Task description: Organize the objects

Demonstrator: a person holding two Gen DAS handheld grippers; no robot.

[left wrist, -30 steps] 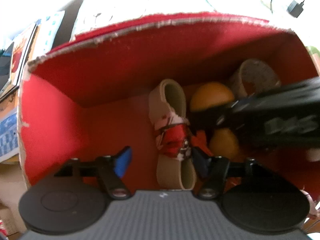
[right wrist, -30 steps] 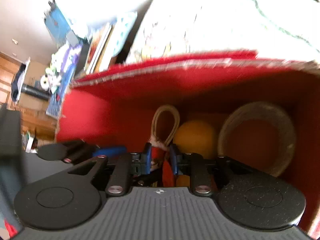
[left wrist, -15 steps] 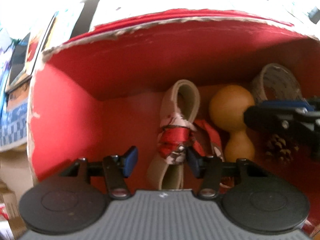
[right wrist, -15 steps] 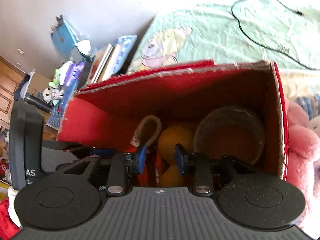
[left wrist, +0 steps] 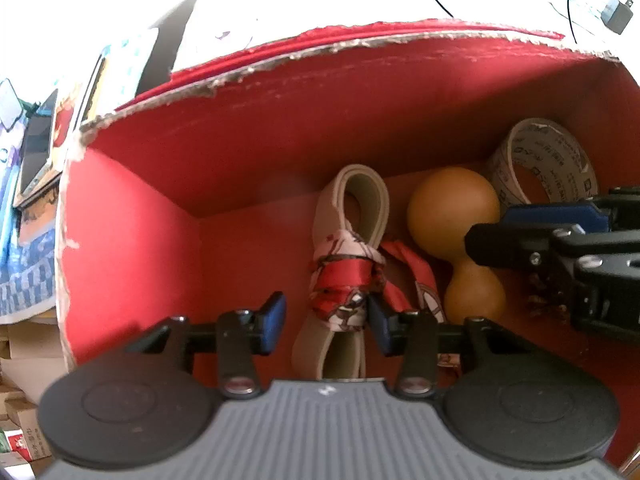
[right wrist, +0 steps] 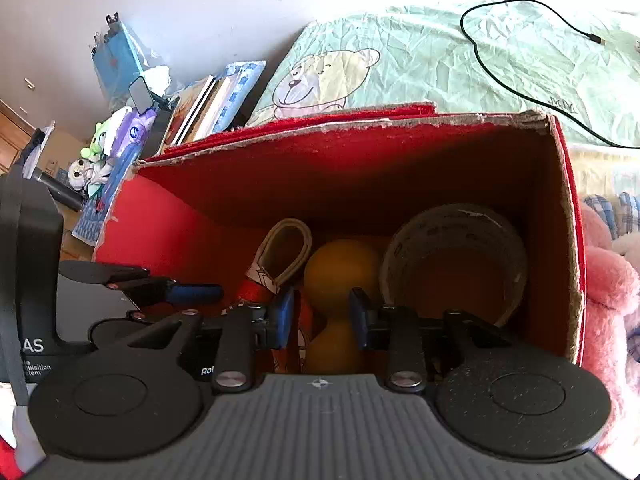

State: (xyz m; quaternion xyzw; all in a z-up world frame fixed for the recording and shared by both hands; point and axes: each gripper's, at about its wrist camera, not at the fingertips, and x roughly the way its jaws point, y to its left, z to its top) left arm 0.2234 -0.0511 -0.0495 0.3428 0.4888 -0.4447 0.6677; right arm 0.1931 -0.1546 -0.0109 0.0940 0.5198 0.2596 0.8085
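Four items lie in one red cardboard box (right wrist: 160,216) with a torn rim, standing on a pale green bear-print sheet (right wrist: 460,64):
– beige folded strap (left wrist: 352,216), knotted round with a red patterned scarf (left wrist: 344,280); long axis runs near to far, its loop end toward the far wall
– orange peanut-shaped ball (left wrist: 456,216), just right of the strap, long axis also near to far, larger lobe at the far end
– roll of printed tape (right wrist: 452,264), far right corner, tilted on edge against the wall, its hollow facing the near side
– pinecone, right of the ball, mostly hidden behind the right tongs

Left gripper (left wrist: 324,322): blue pads (left wrist: 274,320) wide apart, holding nothing, poised over the near end of the strap and scarf knot

Right gripper (right wrist: 320,316): jaws partly parted, empty, hanging above the ball's waist

Outside the box: stacked books (right wrist: 208,108) to the far left, black cable (right wrist: 504,80) on the sheet, pink plush (right wrist: 612,280) against the right wall
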